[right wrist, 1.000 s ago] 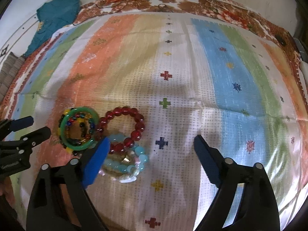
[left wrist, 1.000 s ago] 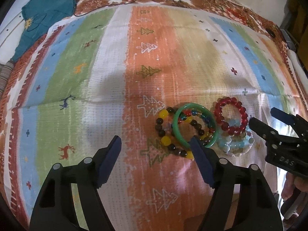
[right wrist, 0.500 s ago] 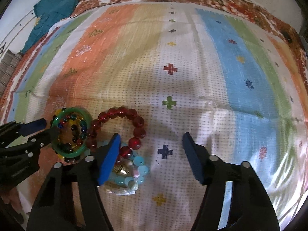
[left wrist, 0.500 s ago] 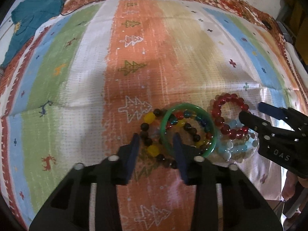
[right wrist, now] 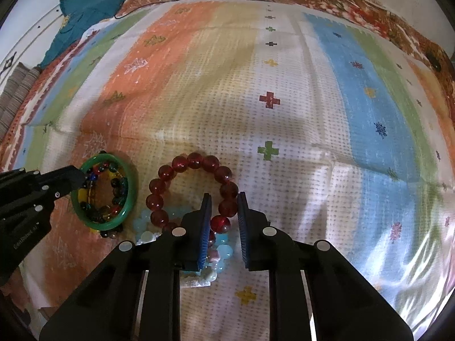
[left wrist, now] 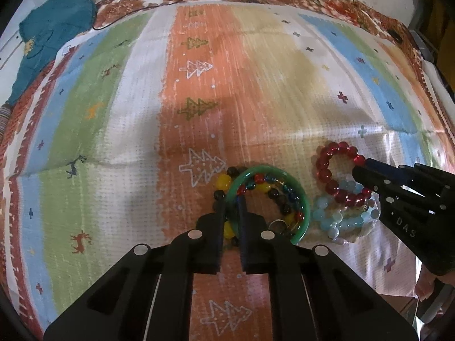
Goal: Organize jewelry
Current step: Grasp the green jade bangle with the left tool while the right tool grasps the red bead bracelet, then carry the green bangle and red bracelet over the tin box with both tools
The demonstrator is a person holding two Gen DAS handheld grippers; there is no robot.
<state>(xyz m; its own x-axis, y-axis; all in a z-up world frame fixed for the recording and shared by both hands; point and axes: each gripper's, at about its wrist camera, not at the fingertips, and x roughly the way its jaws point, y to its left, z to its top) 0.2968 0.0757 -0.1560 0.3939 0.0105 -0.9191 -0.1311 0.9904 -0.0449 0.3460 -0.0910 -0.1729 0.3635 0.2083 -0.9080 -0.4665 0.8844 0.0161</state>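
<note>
- Green bangle lies flat on the striped cloth, on the orange stripe, near edge of the scene. Its near-left rim passes between the fingers of the left gripper.
- Left gripper: fingers drawn close together around that rim; they appear to pinch it, contact likely but the pad faces are hidden.
- Inside and under the bangle: a multicolour bead bracelet and a dark-and-yellow bead bracelet. The latter's beads sit just beside the left finger, so they may get caught in the pinch.
- Red bead bracelet lies just right of the bangle, ring flat on the cloth. Its right arc runs between the fingers of the right gripper.
- Right gripper: fingers narrowed on either side of the red beads, a slight gap visible; whether it grips yet, cannot tell.
- Pale blue bead bracelet lies under the near part of the red one, touching it; lifting the red one may drag it.
- No box, tray or dish in view.
- Far left: teal garment beyond the cloth.
</note>
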